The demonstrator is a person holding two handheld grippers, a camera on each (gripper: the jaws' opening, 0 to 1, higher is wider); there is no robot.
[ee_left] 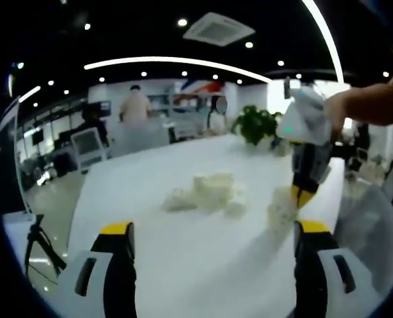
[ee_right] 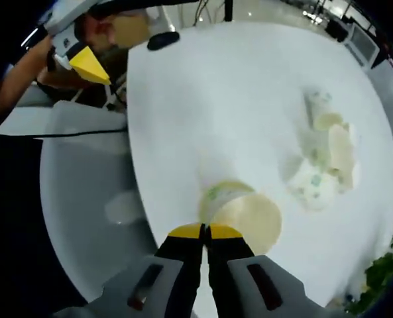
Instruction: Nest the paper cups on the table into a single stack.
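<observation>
The right tongs (ee_right: 205, 231) are pressed together on the rim of a paper cup (ee_right: 239, 213), whose wide mouth opens just ahead of the yellow tips, over the white table (ee_right: 203, 99). The other cups (ee_right: 322, 162) lie tumbled in a loose heap ahead and to the right of those tips, well apart from the held cup. In the left gripper view the left tongs (ee_left: 213, 232) are spread and hold nothing, with the heap (ee_left: 209, 192) ahead between their jaws and the right tongs (ee_left: 302, 195) coming down at the right. To nest well, I judge the held cup should be kept pinched lightly, so the rim does not crush, and lined up mouth to base with one cup from the heap before sliding in.
</observation>
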